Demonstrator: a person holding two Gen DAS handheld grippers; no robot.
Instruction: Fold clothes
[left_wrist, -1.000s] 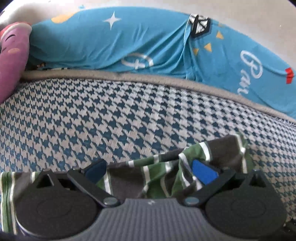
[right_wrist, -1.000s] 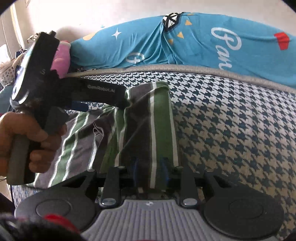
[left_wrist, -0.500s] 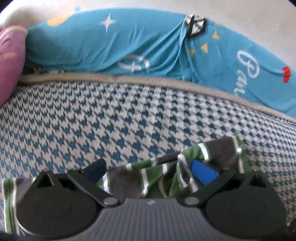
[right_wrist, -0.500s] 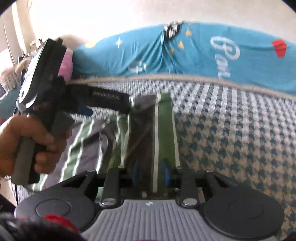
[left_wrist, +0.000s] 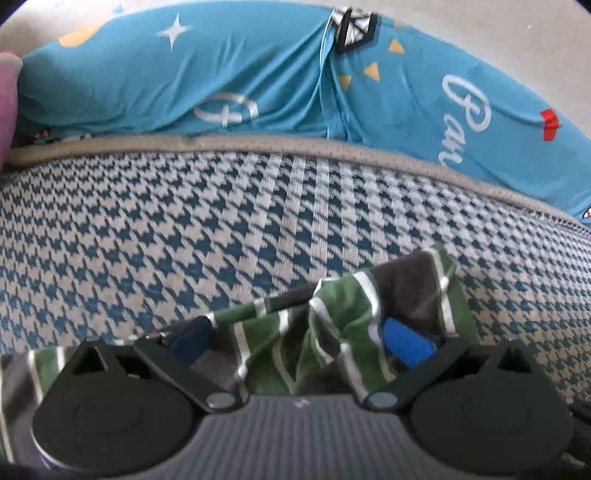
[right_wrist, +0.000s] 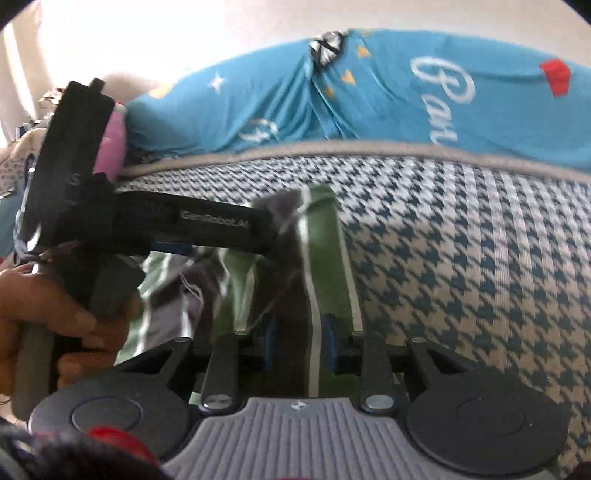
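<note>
Striped garment (right_wrist: 317, 266) on houndstooth bed cover (right_wrist: 461, 258) | right gripper (right_wrist: 301, 341) fingers pinched on 1 fold | left gripper (left_wrist: 299, 341) fingers spread wide, bunched cloth between | blue pillow (left_wrist: 258, 74) behind.

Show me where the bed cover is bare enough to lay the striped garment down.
Bare houndstooth cover lies right of the striped garment, up to the grey piping below the blue bedding. In the left wrist view it is also bare ahead. Crowded on the left: left gripper, hand.
</note>
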